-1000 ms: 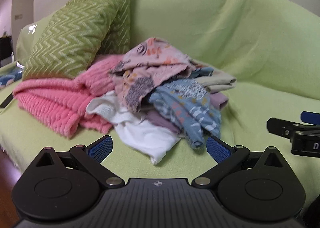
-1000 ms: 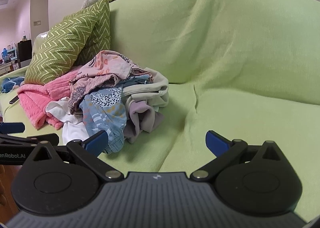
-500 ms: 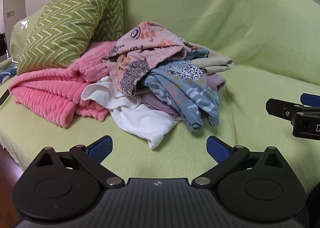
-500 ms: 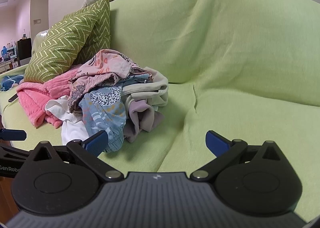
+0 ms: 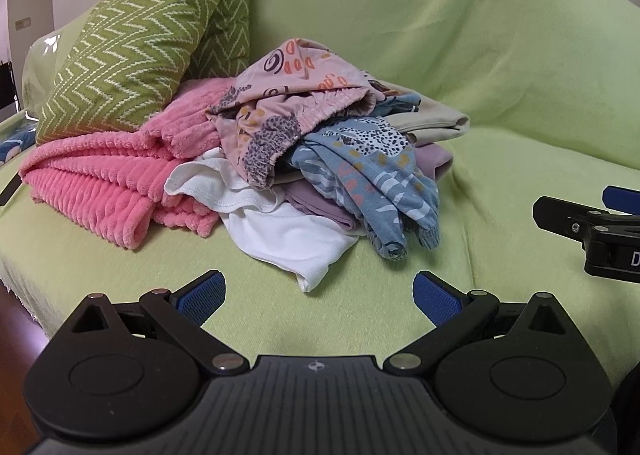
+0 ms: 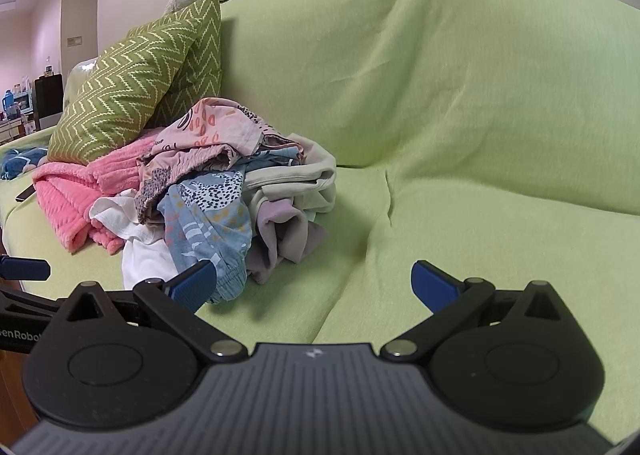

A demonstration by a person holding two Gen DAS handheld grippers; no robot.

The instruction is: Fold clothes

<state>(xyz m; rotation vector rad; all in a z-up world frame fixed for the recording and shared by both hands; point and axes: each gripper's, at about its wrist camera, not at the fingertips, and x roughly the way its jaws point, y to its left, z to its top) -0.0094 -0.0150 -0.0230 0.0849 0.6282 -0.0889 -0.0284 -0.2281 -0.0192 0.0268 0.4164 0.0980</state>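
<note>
- Clothes pile (image 5: 320,159) sits heaped and unfolded, straight ahead of the left gripper (image 5: 319,295), whose jaws are spread wide and empty.
- Pink patterned garment (image 5: 296,95) crowns the heap, its gathered waistband drooping forward.
- Blue patterned pants (image 5: 376,183) spill down the front, cuffs hanging nearest the left tongs.
- White top (image 5: 288,231) lies crumpled at the bottom, one corner reaching toward the left gripper.
- Lilac piece (image 6: 280,231) and beige garment (image 6: 296,175) bunch on the side ahead-left of the right gripper (image 6: 312,281), also spread wide.

The right claw (image 6: 312,287) is wide open above the green sofa (image 6: 460,95). A pile of clothes (image 6: 224,195) sits just beside it.
</note>
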